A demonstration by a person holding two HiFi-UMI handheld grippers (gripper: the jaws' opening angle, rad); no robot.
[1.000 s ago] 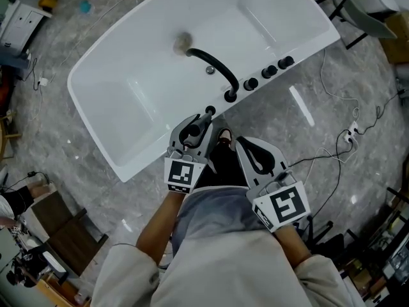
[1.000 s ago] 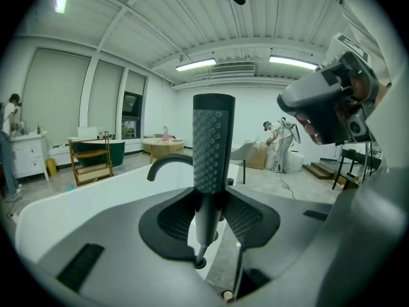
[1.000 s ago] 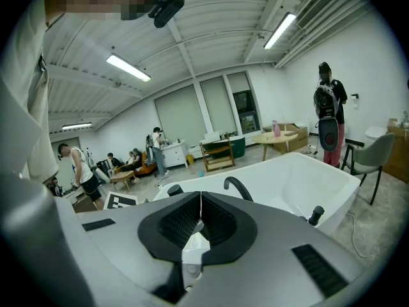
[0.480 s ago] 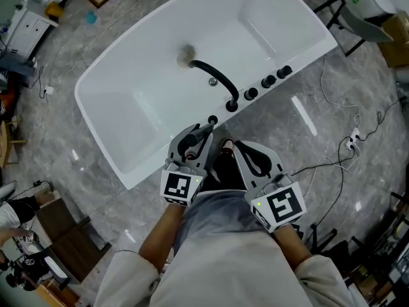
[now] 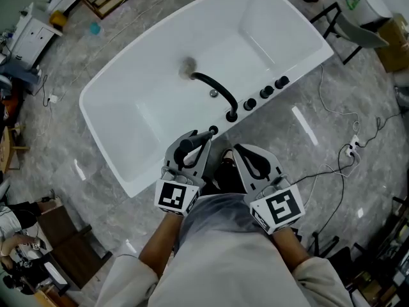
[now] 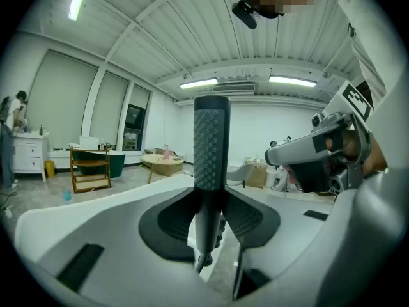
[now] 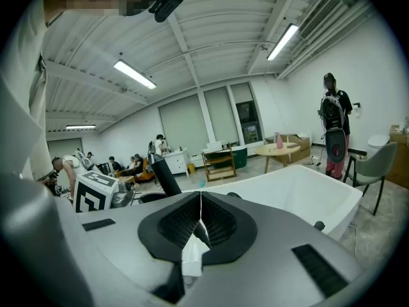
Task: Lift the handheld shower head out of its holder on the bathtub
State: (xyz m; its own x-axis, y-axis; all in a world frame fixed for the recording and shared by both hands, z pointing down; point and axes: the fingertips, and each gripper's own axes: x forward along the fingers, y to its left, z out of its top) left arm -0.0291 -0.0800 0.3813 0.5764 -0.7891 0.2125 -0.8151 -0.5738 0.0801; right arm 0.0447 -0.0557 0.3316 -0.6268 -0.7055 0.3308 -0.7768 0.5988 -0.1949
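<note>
- Left tongs (image 5: 198, 139), lower middle of the head view?
- Pinching the shower head (image 5: 186, 146). Pressed from both sides on the smooth black shaft, dead centre of the left gripper view. Dotted grip standing upright above the pads.
- And where against the tub (image 5: 147, 88)?
- Just over the near rim, lower end right by the small black holder (image 5: 213, 130), a little below and left of the curved spout (image 5: 214, 85). In the left gripper view, white rim and grey floor (image 5: 307, 184) behind the shaft's lower end. Cannot tell whether fully clear of the holder.
- Right tongs (image 5: 249, 158)?
- Pressed together, nothing between. Only one thin seam where the pads meet, middle of the right gripper view. Held just right of the left pair, off the tub, over the floor and the person's lap. Marker cube (image 5: 277, 208) facing up at the lower end.
- Anything else on the rim?
- Three black knobs (image 5: 265, 91) in a row, up and right of the spout. Drain (image 5: 186, 66) on the tub bottom, beyond the spout's tip.
- Around the tub?
- Cables (image 5: 339, 139) trailing over the floor at the right. Grey chair (image 5: 358, 27) in the upper right corner. A person (image 7: 332, 120) standing at the right edge of the right gripper view
</note>
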